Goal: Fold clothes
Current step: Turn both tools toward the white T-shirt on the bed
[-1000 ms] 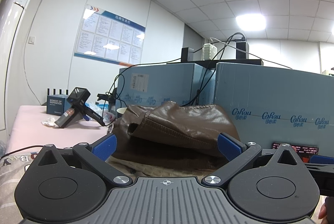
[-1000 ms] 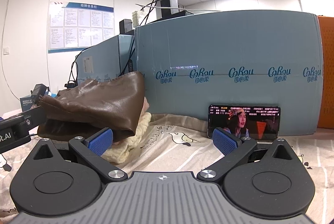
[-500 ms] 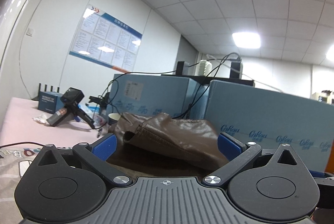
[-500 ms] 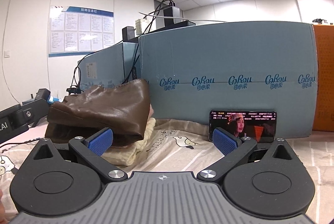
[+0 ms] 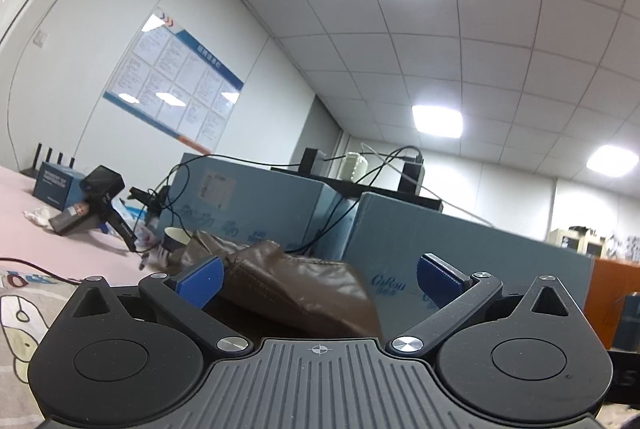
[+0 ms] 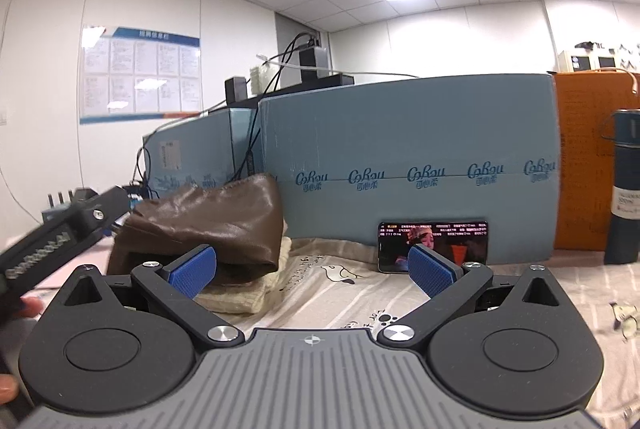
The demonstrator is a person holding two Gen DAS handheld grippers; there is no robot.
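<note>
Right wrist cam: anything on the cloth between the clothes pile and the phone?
No. In the right wrist view the printed cloth lies bare between the clothes pile and the phone.

Right tool [image 6: 312, 267]: blue pads spread wide apart, nothing between them. Brown leather garment [image 6: 208, 225] lies folded on a cream knitted garment [image 6: 244, 293], left of centre, on the printed cloth [image 6: 340, 293] covering the desk. Both sit against the blue cartons [image 6: 400, 157]. A phone [image 6: 434, 245] with lit screen leans on the carton. A dark flask [image 6: 624, 189] stands at far right. The left tool's [image 6: 60, 233] body crosses the left edge; its pads are out of frame.
</note>
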